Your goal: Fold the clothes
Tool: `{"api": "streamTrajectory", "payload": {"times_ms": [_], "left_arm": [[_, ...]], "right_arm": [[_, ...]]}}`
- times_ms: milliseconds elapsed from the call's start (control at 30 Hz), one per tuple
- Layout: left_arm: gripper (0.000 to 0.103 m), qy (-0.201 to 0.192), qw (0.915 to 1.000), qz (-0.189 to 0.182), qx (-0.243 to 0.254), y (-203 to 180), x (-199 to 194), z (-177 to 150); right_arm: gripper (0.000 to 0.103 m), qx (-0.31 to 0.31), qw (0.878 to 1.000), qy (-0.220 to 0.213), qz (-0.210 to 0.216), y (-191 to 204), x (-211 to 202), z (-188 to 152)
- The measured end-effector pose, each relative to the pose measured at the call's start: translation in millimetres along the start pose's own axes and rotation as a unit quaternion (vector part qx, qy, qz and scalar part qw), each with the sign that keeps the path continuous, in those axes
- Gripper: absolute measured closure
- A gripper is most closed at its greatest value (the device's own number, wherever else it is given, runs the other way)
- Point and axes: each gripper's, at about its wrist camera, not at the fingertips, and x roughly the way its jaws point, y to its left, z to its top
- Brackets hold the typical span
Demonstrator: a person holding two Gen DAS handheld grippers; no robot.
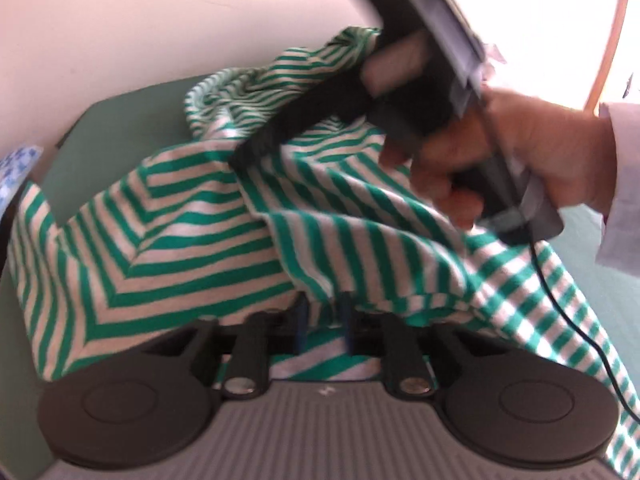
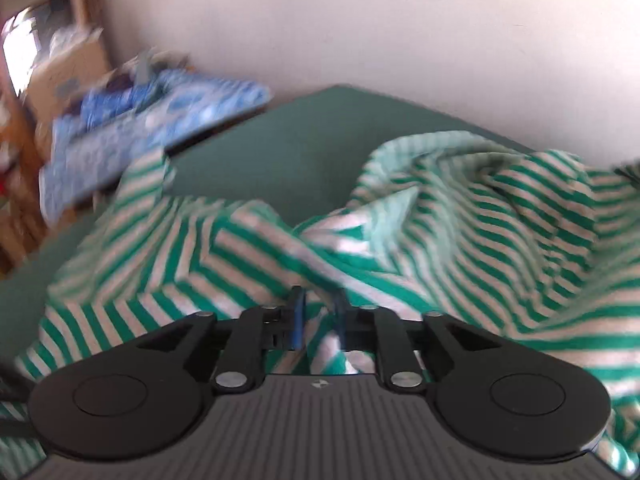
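Note:
A green-and-white striped garment (image 1: 180, 240) lies crumpled on a green surface (image 1: 120, 120). In the left wrist view my left gripper (image 1: 323, 312) is shut on a fold of it, and cloth drapes over the fingertips. A hand (image 1: 520, 152) holds my right gripper (image 1: 244, 154) above, its black fingers angled down into the cloth. In the right wrist view the garment (image 2: 480, 220) bunches up, with a ridge of it caught between the blue pads (image 2: 298, 320) of the right gripper (image 2: 319, 312). Both sets of fingertips are hidden by cloth.
Blue patterned fabric (image 2: 140, 120) lies at the surface's far left edge, with a wooden shelf (image 2: 60, 40) behind it. A pale wall (image 2: 360, 20) backs the green surface (image 2: 280, 152). A black cable (image 1: 560, 300) hangs from the right gripper over the cloth. A white sleeve (image 1: 624, 180) is at right.

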Motion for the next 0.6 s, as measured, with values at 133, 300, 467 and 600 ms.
{"api": "streamTrajectory", "payload": {"times_ms": [133, 300, 467, 600], "left_arm": [[0.100, -0.003, 0.9999, 0.003, 0.013, -0.7, -14.2, -7.7], [0.099, 0.009, 0.9997, 0.008, 0.019, 1.0, -19.1, -7.6], [0.096, 0.019, 0.9992, 0.021, 0.029, 3.3, -25.7, -6.4], [0.090, 0.003, 0.9979, 0.045, 0.046, 2.9, -39.3, -4.1]], "right_arm": [[0.068, 0.088, 0.993, -0.072, -0.030, -40.8, -83.7, -22.0], [0.066, 0.156, 0.983, -0.011, -0.094, -99.7, -108.5, -67.1], [0.077, 0.212, 0.963, -0.023, -0.167, -135.9, -108.6, -91.1], [0.075, 0.226, 0.966, -0.069, -0.104, -121.9, -129.4, -93.0]]}}
